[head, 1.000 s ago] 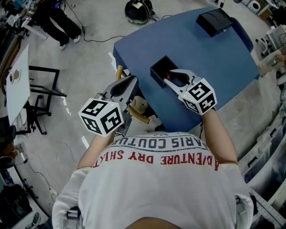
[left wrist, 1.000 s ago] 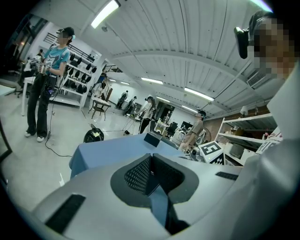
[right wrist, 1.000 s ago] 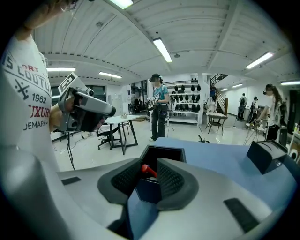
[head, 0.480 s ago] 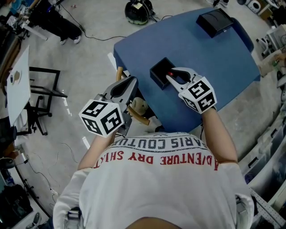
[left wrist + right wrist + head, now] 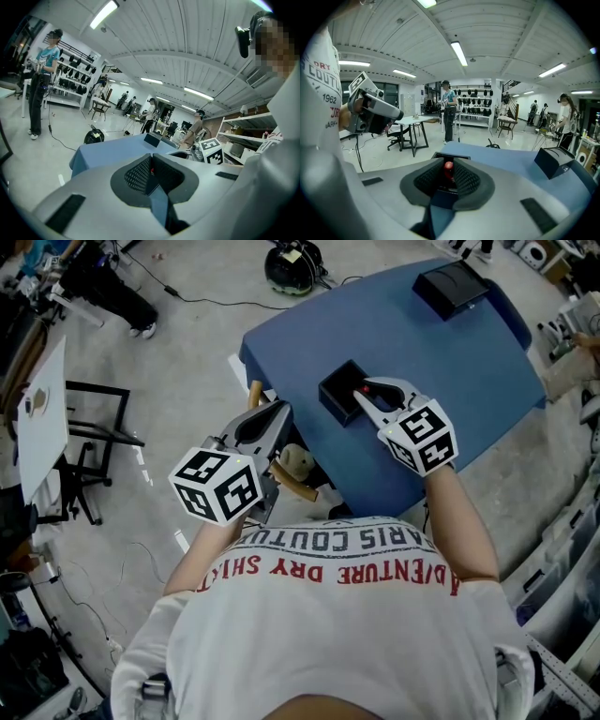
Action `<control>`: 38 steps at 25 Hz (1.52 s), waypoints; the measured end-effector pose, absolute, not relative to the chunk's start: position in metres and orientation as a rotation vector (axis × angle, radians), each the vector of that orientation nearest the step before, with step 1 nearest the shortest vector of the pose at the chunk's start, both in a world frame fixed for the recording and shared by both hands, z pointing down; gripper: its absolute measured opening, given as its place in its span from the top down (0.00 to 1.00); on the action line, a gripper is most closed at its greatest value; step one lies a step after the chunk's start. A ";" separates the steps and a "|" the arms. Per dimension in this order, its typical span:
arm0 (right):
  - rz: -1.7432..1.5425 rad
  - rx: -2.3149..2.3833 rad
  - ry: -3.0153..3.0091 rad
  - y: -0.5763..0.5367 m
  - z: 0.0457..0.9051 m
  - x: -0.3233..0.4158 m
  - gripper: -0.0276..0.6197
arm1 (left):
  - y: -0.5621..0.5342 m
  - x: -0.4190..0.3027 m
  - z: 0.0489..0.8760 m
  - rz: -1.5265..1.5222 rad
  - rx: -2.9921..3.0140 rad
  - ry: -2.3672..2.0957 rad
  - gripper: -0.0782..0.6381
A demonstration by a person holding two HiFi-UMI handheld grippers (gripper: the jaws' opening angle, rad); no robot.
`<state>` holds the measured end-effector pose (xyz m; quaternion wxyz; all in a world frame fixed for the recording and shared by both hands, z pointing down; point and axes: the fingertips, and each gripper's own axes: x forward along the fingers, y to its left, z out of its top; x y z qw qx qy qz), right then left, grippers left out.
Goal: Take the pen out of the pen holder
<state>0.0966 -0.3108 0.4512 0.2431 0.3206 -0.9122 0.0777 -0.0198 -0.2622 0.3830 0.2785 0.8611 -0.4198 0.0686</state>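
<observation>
A black square pen holder (image 5: 342, 393) stands on the blue table (image 5: 450, 371) near its front left edge. A red-topped pen (image 5: 365, 389) sticks up from it. My right gripper (image 5: 364, 393) reaches over the holder's right side. Its jaws have just been closing, and the pads now press on the pen (image 5: 448, 167), with the holder (image 5: 439, 156) just behind. My left gripper (image 5: 278, 410) hovers left of the table, off its edge, shut and empty; in its own view the left gripper (image 5: 152, 157) shows its pads meeting at the tips.
A second black box (image 5: 452, 285) sits at the table's far end. Below my left gripper are a wooden chair and a plush toy (image 5: 294, 462). A white table (image 5: 37, 409) stands at the left, and cables and a black helmet-like thing (image 5: 291, 263) lie on the floor. People stand further off.
The right gripper's jaws have narrowed around the red pen and it has crept slightly further over the holder. The left gripper has stayed where it was.
</observation>
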 end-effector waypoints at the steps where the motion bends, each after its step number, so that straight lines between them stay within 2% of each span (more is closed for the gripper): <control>1: 0.210 0.889 -2.500 -0.310 0.447 0.096 0.85 | -0.261 -0.021 0.382 0.182 2.314 -1.126 0.84; 23: 0.217 1.208 -2.761 -0.208 0.318 0.102 0.85 | -0.194 -0.022 0.348 0.108 2.459 -0.985 0.84; 38: 0.255 1.335 -2.803 -0.140 0.330 0.095 0.85 | -0.154 -0.022 0.354 0.141 2.506 -0.876 0.84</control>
